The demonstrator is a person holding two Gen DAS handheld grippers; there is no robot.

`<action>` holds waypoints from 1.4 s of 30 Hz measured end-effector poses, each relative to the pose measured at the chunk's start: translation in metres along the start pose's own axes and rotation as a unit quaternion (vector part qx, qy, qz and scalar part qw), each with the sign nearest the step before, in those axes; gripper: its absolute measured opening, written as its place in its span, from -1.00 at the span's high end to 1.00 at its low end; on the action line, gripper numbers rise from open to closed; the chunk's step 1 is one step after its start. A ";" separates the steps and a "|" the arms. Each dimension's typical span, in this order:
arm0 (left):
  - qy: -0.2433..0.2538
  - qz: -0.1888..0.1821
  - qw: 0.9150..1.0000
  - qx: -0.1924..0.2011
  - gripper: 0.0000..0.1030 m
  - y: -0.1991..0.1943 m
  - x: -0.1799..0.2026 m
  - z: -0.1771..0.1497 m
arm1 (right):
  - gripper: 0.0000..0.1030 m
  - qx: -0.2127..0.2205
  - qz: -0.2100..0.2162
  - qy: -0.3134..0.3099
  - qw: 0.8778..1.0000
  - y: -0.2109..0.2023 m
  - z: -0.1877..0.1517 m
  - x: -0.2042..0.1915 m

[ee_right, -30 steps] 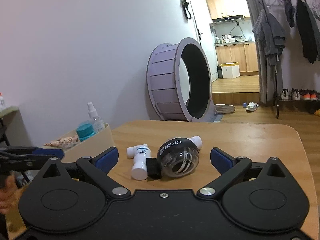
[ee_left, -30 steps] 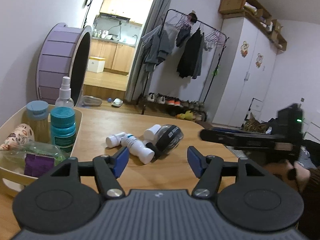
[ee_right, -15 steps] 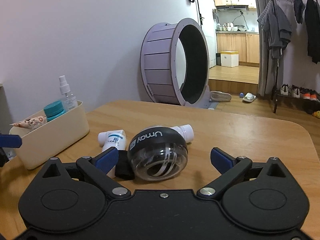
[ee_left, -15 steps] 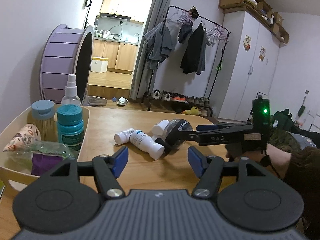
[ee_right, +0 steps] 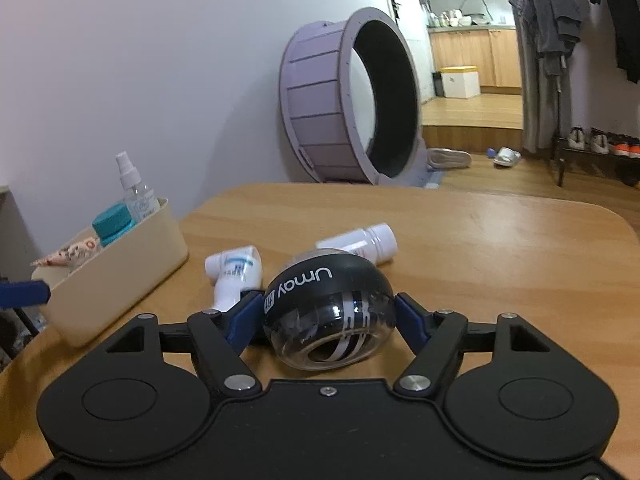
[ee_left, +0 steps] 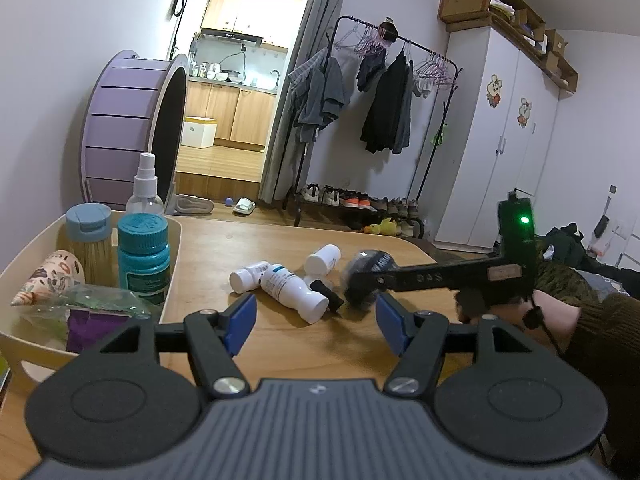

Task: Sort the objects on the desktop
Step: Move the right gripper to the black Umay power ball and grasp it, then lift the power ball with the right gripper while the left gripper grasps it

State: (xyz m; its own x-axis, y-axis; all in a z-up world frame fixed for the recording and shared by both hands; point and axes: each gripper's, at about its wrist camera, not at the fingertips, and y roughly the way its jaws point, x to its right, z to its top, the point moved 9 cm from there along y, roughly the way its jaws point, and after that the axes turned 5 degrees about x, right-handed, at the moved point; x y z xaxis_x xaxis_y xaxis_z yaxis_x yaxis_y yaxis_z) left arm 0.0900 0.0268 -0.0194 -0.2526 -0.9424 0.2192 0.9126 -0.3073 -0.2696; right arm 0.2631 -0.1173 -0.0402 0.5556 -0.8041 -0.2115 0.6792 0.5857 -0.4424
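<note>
On the wooden surface (ee_right: 480,248), right tongs (ee_right: 329,318) clamp the gyro ball (ee_right: 329,312); at nine o'clock, left tongs (ee_left: 316,320) gape empty.

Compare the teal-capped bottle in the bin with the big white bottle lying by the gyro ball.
The teal-capped bottle stands upright inside the cream bin; the big white bottle lies on its side on the table. The first is teal all over, the second white with a blue-printed label. Both are capped plastic bottles, untouched by either gripper.

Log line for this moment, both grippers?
right hand-held gripper: closed on gyro ball | left hand-held gripper: open, empty | bottles: on table
</note>
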 end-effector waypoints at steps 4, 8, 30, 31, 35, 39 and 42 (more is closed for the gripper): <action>0.001 -0.003 1.000 0.002 -0.26 -0.003 0.002 0.000 | -0.35 -0.014 -0.012 -0.015 1.000 -0.027 -0.012 -0.004; 0.003 -0.002 1.000 0.002 -0.26 -0.005 0.002 -0.001 | -0.35 -0.022 -0.023 -0.037 0.999 -0.054 -0.025 -0.011; 0.024 0.002 1.000 -0.012 -0.26 -0.002 0.010 -0.011 | -0.29 0.011 0.040 -0.127 0.991 -0.057 -0.029 -0.071; 0.024 0.002 1.000 -0.012 -0.26 -0.002 0.010 -0.011 | -0.21 0.012 0.041 -0.129 0.991 -0.057 -0.030 -0.073; 0.027 0.002 1.000 -0.014 -0.26 -0.001 0.011 -0.012 | 0.02 0.006 0.049 -0.115 0.992 -0.050 -0.033 -0.074; 0.029 0.004 0.999 -0.017 -0.26 0.001 0.010 -0.014 | -0.04 0.017 0.059 -0.108 0.992 -0.059 -0.032 -0.075; 0.028 0.007 0.999 -0.020 -0.26 0.003 0.009 -0.015 | -0.45 0.037 0.060 -0.104 0.992 -0.063 -0.027 -0.076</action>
State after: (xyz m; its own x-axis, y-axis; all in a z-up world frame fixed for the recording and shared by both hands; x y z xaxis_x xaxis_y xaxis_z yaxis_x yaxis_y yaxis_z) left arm 0.0854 0.0154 -0.0324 -0.2588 -0.9522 0.1625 0.9028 -0.2982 -0.3099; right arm 0.1653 -0.0956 -0.0199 0.7160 -0.6944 -0.0716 0.6313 0.6879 -0.3583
